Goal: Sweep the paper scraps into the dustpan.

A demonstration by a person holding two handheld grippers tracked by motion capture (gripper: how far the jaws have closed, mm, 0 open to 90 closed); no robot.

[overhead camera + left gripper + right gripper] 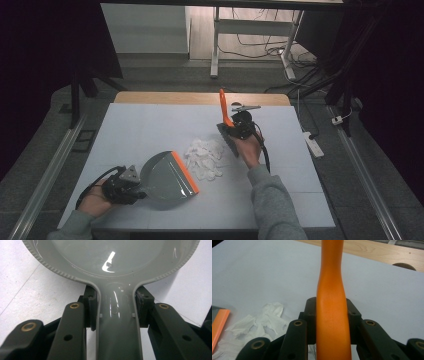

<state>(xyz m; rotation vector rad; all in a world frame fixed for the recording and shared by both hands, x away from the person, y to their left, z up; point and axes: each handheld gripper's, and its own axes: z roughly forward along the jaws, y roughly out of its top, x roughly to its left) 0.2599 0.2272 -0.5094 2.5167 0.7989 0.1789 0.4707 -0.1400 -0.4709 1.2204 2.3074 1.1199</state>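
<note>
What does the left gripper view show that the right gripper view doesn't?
Left gripper view alone: the grey dustpan's handle clamped between the left hand-held gripper jaws, and the pan's ribbed rim. Right gripper view alone: the orange brush handle in the right hand-held gripper, torn white paper scraps, the wooden table edge. Both: the white table cover.

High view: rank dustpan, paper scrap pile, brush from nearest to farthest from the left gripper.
From the left gripper, at the table's near left:
1. Grey dustpan, its handle held in the gripper's fingers.
2. White paper scrap pile, mid-table, just beyond the dustpan's orange lip.
3. Orange-handled brush, right of the pile, farthest.
</note>
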